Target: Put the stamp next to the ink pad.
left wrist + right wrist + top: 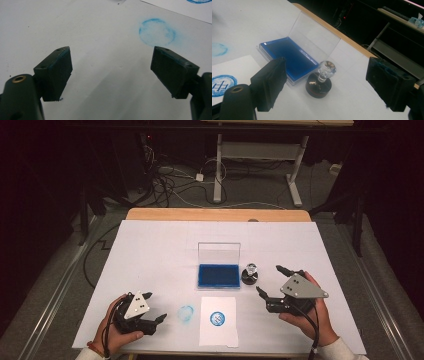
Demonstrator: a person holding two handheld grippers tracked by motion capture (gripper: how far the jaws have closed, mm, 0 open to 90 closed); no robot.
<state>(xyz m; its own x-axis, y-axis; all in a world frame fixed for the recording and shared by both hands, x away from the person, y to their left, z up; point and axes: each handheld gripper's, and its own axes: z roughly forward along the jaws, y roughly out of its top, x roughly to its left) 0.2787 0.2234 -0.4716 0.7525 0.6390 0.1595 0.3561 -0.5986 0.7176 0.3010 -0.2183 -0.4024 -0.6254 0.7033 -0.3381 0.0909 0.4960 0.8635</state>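
one round stamp point(321, 82) with a clear knob stands upright on the white sheet, just beside the open blue ink pad point(289, 56). right gripper point(324, 85) gapes wide around it, empty; left gripper point(112, 72) also wide, empty.

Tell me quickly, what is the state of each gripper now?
Left gripper: open, holding nothing.
Right gripper: open, holding nothing, near the stamp.

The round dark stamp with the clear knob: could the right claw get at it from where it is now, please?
Probably yes: the right claw is open, the stamp stands between its jaws' line, nothing intervening.
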